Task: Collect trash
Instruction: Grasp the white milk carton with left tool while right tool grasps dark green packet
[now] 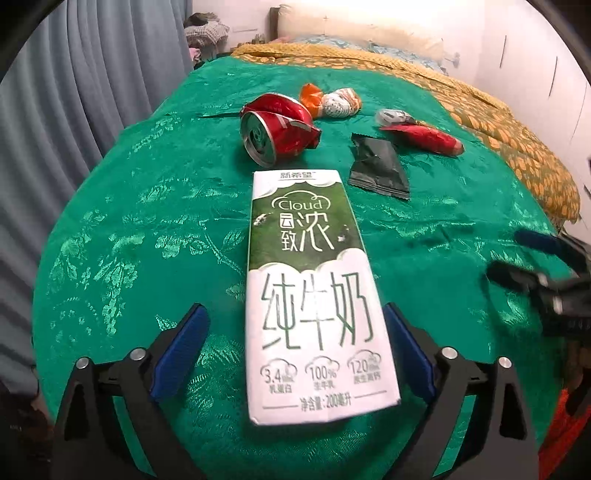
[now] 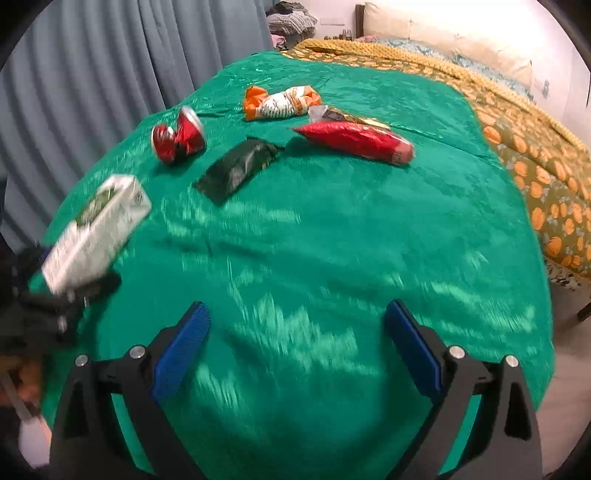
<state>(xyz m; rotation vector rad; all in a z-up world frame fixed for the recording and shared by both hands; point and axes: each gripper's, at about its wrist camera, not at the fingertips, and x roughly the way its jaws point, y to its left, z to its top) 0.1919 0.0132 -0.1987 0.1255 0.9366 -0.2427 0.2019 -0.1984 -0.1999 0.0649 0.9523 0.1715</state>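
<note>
A white and green milk carton (image 1: 314, 291) lies on the green cloth (image 1: 147, 229) between the fingers of my left gripper (image 1: 293, 325), which is open; its pads stand apart from the carton's sides. The carton also shows at the left of the right wrist view (image 2: 98, 225). Beyond it lie a crushed red can (image 1: 275, 127), a dark green wrapper (image 1: 378, 166), a red wrapper (image 1: 423, 138) and an orange and white wrapper (image 1: 328, 99). My right gripper (image 2: 297, 321) is open and empty over bare cloth; it shows blurred in the left wrist view (image 1: 546, 273).
The green cloth covers a bed; a yellow patterned bedspread (image 2: 535, 155) lies to the right and behind. Grey curtains (image 1: 74, 92) hang at the left. Pillows (image 1: 362, 29) and a pile of clothes (image 1: 205, 31) sit at the far end.
</note>
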